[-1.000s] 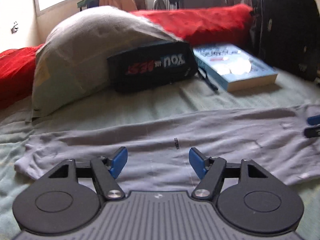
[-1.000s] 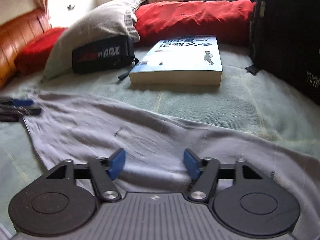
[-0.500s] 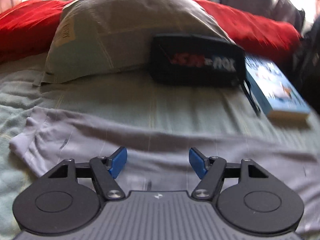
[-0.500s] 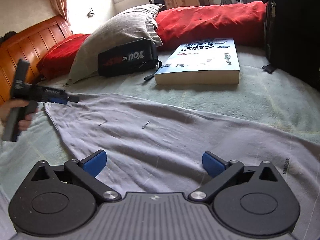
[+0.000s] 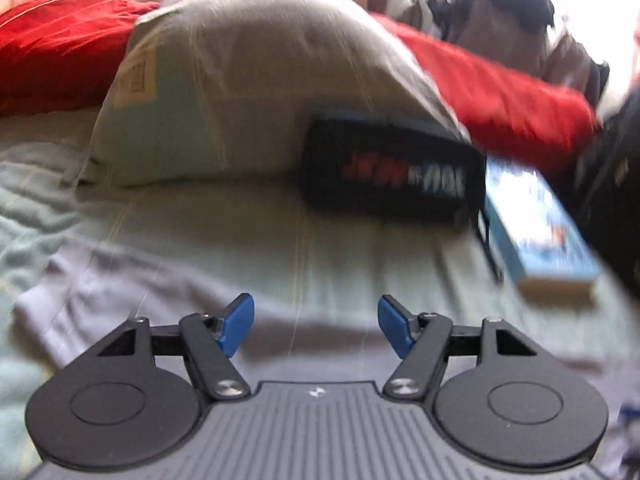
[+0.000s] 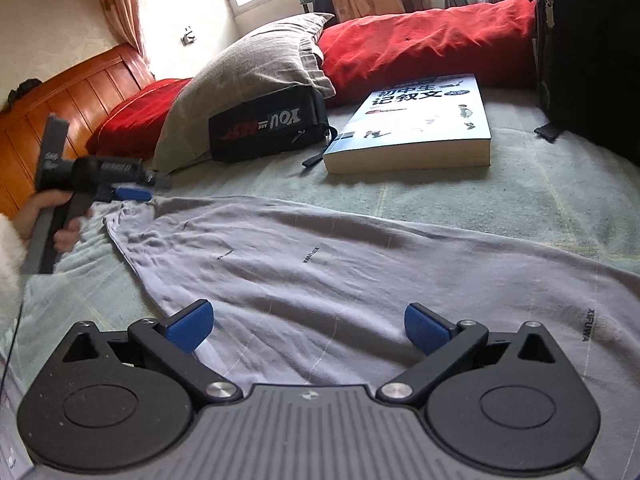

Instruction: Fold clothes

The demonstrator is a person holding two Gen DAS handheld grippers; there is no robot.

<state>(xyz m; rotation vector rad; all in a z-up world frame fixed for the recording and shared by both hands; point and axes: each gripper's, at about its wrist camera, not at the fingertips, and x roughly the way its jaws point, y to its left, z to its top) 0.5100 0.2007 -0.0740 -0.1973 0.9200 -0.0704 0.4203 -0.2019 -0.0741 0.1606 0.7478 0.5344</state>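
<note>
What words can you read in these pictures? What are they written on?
"YOU ARE BEST", upside down, on the black fabric pouch leaning on the grey pillow.
"初中生记叙文" on the blue-and-white paperback book; its smaller print is too small to read.
"XIFUWA" printed near the edge of the light grey garment spread on the bed.
Other small prints on the garment are too small to read.
The left wrist view is too blurred to read.

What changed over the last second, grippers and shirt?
The right gripper opened its jaws wider and holds nothing. The left gripper swung left toward the end of the grey shirt near the pillow, jaws open at the same width. Nothing was taken hold of. The shirt stayed spread flat; the book and black pouch did not move.
</note>
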